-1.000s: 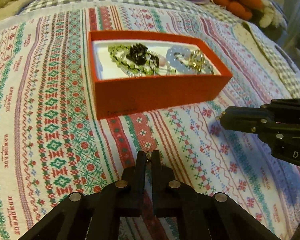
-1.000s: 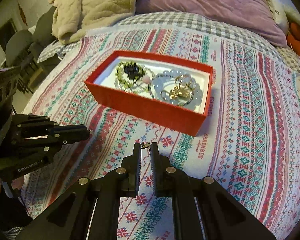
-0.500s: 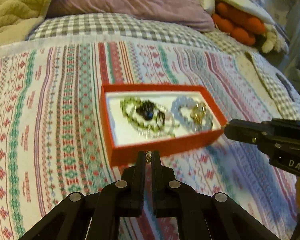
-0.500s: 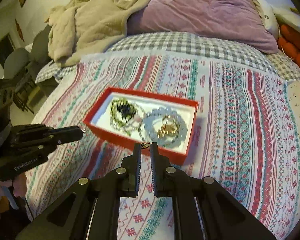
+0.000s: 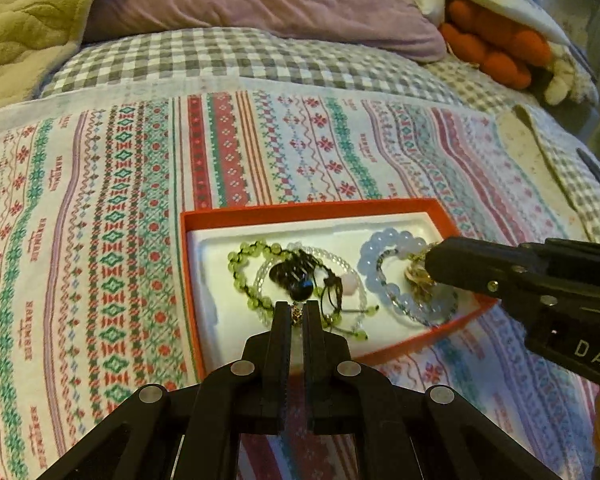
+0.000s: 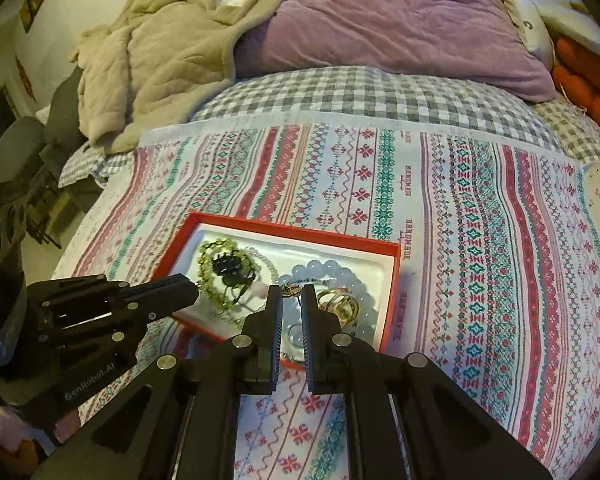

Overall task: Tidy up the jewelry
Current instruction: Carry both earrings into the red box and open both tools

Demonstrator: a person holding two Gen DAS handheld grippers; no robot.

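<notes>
A tiny gold piece (image 5: 297, 312) sits pinched at the tips of the left gripper (image 5: 297, 314), whose two fingers are squeezed together on it. The right gripper (image 6: 291, 294) also pinches a small gold bit (image 6: 290, 290) at its tips, with its fingers nearly together. It is too small to tell if these are two ends of one chain. Both grippers hang over the red box (image 5: 308, 208), which lies on the striped cloth (image 5: 100, 240) on the bed. A second ago both grippers were low over the cloth, in front of the box; now they are higher and the tips are above the white inside of the box. The box looks lower in both views than it did before. In the box I count one green bead bracelet (image 5: 240, 264), one clear bead bracelet (image 5: 340, 260), one dark bead piece (image 5: 294, 278), one pale blue bead bracelet (image 5: 374, 248) and one bunch of gold rings (image 6: 338, 304). The gold rings lie inside the blue bracelet. There is one box and two grippers. Behind the cloth lie one purple pillow (image 6: 400, 20), one beige blanket (image 6: 148, 64) and a checked sheet (image 5: 220, 56).
</notes>
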